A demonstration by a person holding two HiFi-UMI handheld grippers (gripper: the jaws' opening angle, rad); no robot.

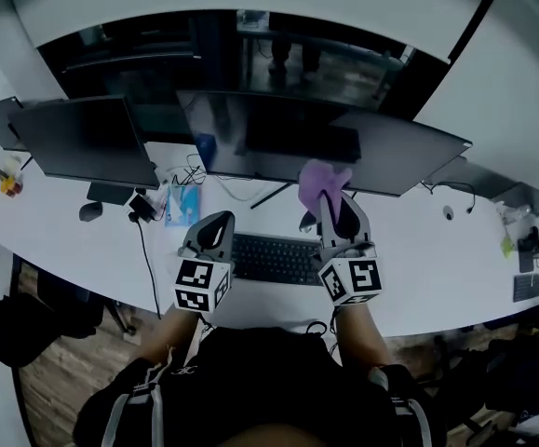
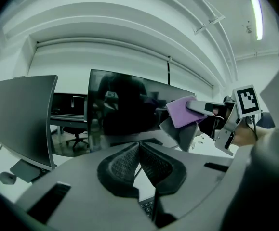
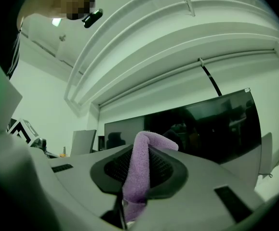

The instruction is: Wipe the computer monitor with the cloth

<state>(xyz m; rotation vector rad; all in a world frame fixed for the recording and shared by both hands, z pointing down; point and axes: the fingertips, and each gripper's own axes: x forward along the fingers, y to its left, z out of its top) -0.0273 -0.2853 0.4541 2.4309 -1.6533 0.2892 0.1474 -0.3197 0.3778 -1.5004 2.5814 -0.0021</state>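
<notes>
In the head view, the right gripper [image 1: 330, 205] lifts a purple cloth [image 1: 323, 179] to the lower edge of the central monitor [image 1: 278, 138], 1 of 2 on the bench [image 1: 55, 236]. The left gripper [image 1: 215, 223] hovers above the keyboard [image 1: 274, 259].

In the left gripper view, its jaws are pressed together with nothing between them.

In the right gripper view, the jaws pinch the cloth, with the screen just ahead (contact unclear).

The cloth is grasped and raised, but the wiping itself looks barely begun.
</notes>
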